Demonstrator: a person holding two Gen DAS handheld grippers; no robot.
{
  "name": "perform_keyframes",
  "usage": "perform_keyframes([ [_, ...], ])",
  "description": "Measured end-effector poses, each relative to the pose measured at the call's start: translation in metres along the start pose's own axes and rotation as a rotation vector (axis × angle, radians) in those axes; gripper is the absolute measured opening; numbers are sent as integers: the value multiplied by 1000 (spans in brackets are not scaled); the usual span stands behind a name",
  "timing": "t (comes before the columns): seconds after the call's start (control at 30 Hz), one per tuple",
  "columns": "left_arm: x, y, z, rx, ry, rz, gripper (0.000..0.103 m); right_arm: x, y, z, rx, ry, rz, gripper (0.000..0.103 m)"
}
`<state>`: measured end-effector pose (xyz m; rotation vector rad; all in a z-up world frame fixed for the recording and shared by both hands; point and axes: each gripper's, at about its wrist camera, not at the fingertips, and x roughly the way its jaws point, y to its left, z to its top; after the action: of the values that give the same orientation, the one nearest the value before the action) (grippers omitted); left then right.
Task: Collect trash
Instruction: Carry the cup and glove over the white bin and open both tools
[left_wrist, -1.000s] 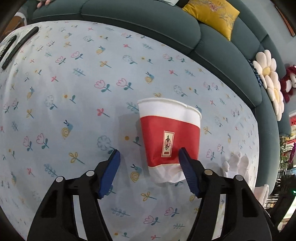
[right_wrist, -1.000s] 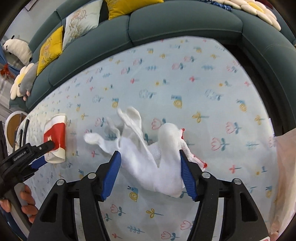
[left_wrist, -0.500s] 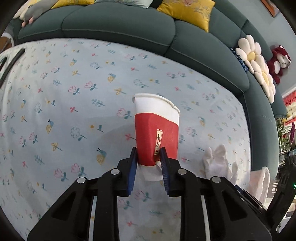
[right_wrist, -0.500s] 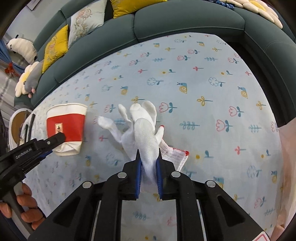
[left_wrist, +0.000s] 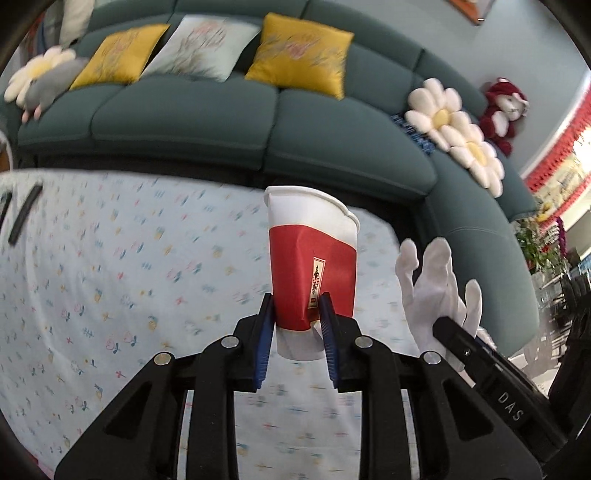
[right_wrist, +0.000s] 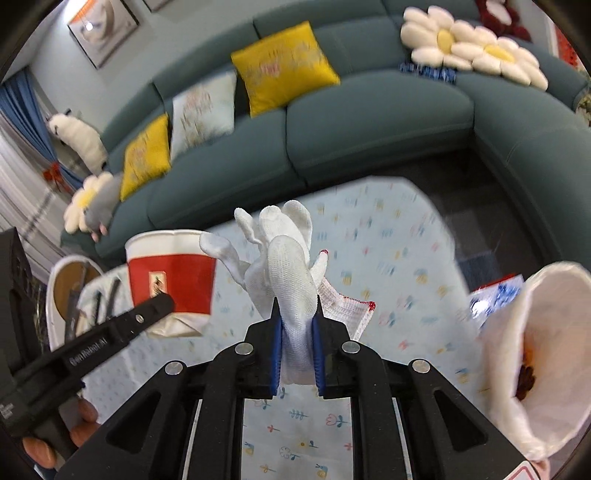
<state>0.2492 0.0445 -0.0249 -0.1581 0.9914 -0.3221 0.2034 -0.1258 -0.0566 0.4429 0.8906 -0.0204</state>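
Note:
My left gripper (left_wrist: 297, 326) is shut on a crumpled red and white paper cup (left_wrist: 314, 266) and holds it upright above the flowered tablecloth (left_wrist: 110, 280). My right gripper (right_wrist: 297, 330) is shut on a white knit glove (right_wrist: 291, 266) with a red-stitched cuff, lifted off the table. The glove also shows in the left wrist view (left_wrist: 436, 291), right of the cup. The cup shows in the right wrist view (right_wrist: 171, 273), left of the glove, with the left gripper's finger (right_wrist: 122, 330) on it.
A white trash bag (right_wrist: 535, 354) gapes open at the right edge. A teal corner sofa (left_wrist: 258, 122) with yellow cushions (left_wrist: 299, 48) and flower pillows (left_wrist: 454, 125) wraps the table's far side. Black remotes (left_wrist: 24, 214) lie at the table's left.
Both grippers closed, the left on the cup and the right on the glove, then lifted them off the table. The views now tilt up toward the sofa.

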Motion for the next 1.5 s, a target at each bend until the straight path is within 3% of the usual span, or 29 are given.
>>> perform_keyframes([
  [0.4,-74,-120,-11,161,-117,-73,24,-132,-47,26,33,-219,0,13],
  [0.7,-89,-203,-45,287,-124,-137,24,-204,-110,12,88,-315,-40,13],
  [1.07,-60,-276,-88,399,-41,-185,24,-224,-192,-20,184,-313,-116,14],
  [1.5,-3,-307,-130,464,85,-178,24,-199,-260,-55,292,-243,-159,14],
])
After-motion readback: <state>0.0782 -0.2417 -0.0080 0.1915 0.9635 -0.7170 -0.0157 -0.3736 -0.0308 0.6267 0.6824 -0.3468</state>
